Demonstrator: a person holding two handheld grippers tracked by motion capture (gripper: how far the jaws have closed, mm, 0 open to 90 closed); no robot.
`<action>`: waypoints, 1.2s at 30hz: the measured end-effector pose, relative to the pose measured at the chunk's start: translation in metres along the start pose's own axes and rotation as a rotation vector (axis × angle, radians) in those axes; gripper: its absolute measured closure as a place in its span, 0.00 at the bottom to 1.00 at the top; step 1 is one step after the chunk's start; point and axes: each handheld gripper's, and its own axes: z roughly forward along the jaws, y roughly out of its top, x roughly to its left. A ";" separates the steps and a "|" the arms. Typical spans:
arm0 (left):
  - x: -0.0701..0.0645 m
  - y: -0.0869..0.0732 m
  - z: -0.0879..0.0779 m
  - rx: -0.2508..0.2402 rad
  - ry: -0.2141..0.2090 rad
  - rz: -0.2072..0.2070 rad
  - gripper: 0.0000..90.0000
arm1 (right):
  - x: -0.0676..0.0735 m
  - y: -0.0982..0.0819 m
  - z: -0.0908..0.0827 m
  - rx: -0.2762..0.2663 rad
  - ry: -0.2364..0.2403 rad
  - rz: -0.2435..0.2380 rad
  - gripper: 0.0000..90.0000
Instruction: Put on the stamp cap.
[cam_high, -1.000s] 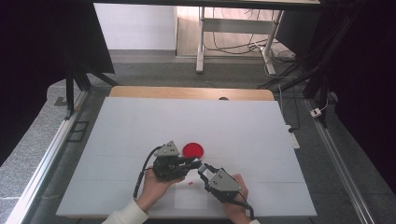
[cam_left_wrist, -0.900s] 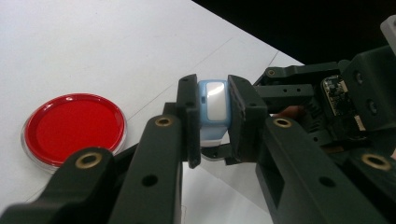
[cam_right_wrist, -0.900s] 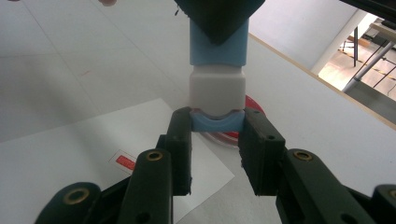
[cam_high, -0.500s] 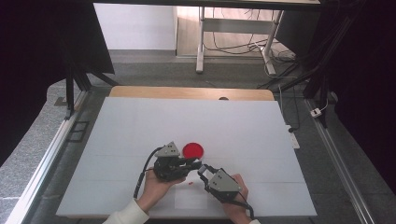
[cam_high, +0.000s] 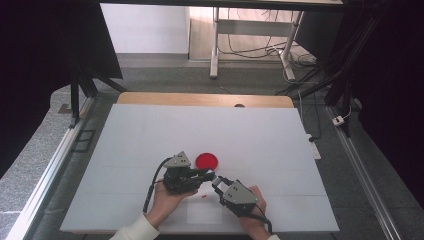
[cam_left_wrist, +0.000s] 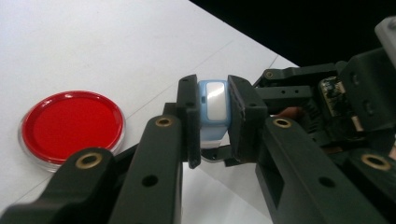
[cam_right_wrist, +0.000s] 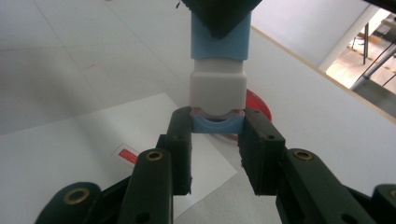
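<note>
From the high view, both hands work near the front edge of the white counter (cam_high: 150, 130), just in front of the red dish (cam_high: 207, 160). The left hand-held gripper (cam_high: 209, 175) and right hand-held gripper (cam_high: 216, 181) meet tip to tip beside the dish's near rim. Wide bare counter lies behind and to either side of the dish; a wooden strip (cam_high: 200, 99) runs along the far edge. A paper sheet (cam_high: 204, 213) lies in front of the dish, with a small red speck (cam_high: 203, 197) between them. Against half a second ago, the right hand-held gripper has edged slightly toward the dish; the dish has not moved.

In the left gripper view, the left hand-held gripper (cam_left_wrist: 214, 125) pinches a small blue-and-white block (cam_left_wrist: 213, 114), the red dish (cam_left_wrist: 70, 125) to its left, the other gripper's black body close behind.

In the right gripper view, the right hand-held gripper (cam_right_wrist: 215, 140) clamps the blue lower end of the same block (cam_right_wrist: 218, 84), which stands upright, the red dish (cam_right_wrist: 259, 108) just behind it and the paper sheet (cam_right_wrist: 93, 149) underneath.
</note>
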 end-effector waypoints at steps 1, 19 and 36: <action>0.000 0.000 0.000 -0.002 -0.001 -0.003 0.84 | 0.001 0.001 -0.001 -0.004 -0.007 -0.003 0.73; -0.001 -0.001 0.000 -0.039 -0.040 -0.052 0.84 | 0.001 0.002 -0.008 -0.085 -0.041 -0.007 0.73; 0.001 -0.002 0.003 -0.006 -0.007 -0.020 0.84 | -0.002 0.001 -0.001 -0.016 -0.001 0.000 0.71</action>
